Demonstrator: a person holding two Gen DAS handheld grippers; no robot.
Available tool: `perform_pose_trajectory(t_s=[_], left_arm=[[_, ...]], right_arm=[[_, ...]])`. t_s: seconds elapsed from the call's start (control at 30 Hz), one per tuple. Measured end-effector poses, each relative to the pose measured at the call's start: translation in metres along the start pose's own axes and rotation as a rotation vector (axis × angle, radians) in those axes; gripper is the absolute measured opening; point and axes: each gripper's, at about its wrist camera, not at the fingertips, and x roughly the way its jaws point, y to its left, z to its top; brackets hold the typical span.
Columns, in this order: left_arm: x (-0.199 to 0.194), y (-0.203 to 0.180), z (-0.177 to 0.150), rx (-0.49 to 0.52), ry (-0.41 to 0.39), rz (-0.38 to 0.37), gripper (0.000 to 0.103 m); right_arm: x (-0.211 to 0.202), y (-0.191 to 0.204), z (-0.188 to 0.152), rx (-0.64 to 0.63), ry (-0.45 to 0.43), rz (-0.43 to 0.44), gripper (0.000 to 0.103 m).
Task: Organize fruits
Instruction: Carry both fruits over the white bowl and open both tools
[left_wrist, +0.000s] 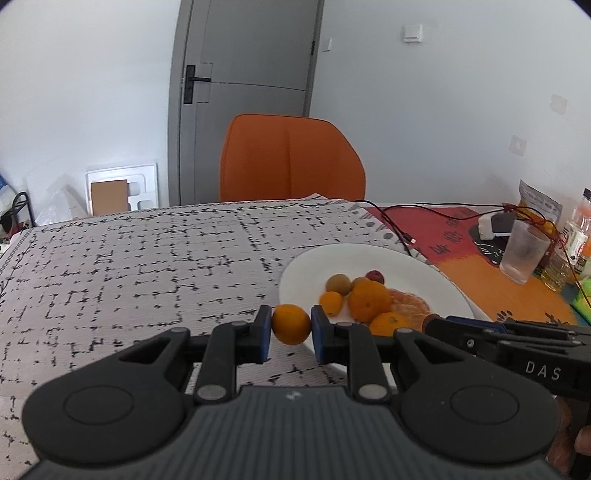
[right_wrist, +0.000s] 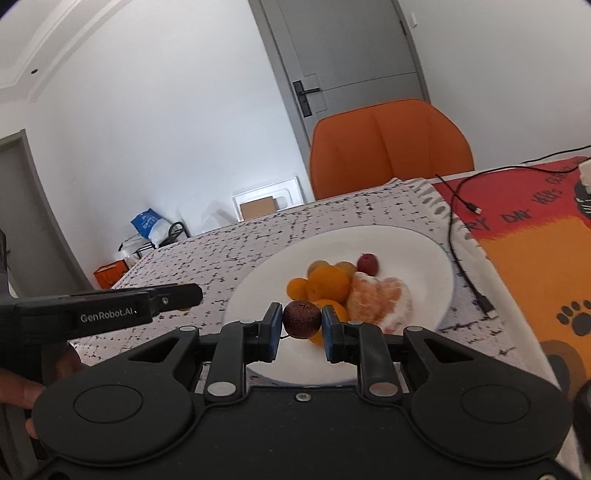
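A white plate on the patterned cloth holds several oranges, a peeled orange, a small red fruit and a brownish-green one. My left gripper is shut on a small orange, held above the cloth just left of the plate's rim. My right gripper is shut on a dark brown-red round fruit over the plate's near edge. Each gripper's side also shows in the other's view: the right one at the lower right, the left one at the left.
An orange chair stands behind the table before a grey door. Right of the plate lie a black cable, an orange-red mat, a glass, bottles and a snack bag. Patterned cloth stretches left.
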Motion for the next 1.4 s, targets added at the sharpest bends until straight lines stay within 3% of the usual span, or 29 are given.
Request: perform_pose_trajectory(t_s=[0.53,0.87,0.93,1.17,1.27,1.4], left_arm=[[0.014,-0.02,0.005,0.035,0.014,-0.029,0.021],[0.01,-0.016,0.005,0.042,0.017,-0.006,0.027],[0.007,-0.011,0.004,0.033,0.018,0.01,0.032],[-0.013,0.007,0.0,0.022,-0.031,0.065,0.067],[-0.022,0.013,-0.001,0.013,-0.052,0.08,0.078],[-0.031,0.024,-0.003,-0.009,-0.043,0.107,0.085]], right_arm=[[-0.019,-0.033,-0.001,0.082,-0.045,-0.032,0.027],[-0.016,-0.028,-0.001,0.078,-0.041,-0.023,0.027],[-0.015,-0.026,-0.001,0.075,-0.039,-0.02,0.027],[-0.012,-0.013,-0.002,0.055,-0.029,-0.003,0.031],[-0.012,-0.007,-0.001,0.047,-0.028,0.0,0.041],[-0.014,0.003,-0.001,0.032,-0.03,0.001,0.068]])
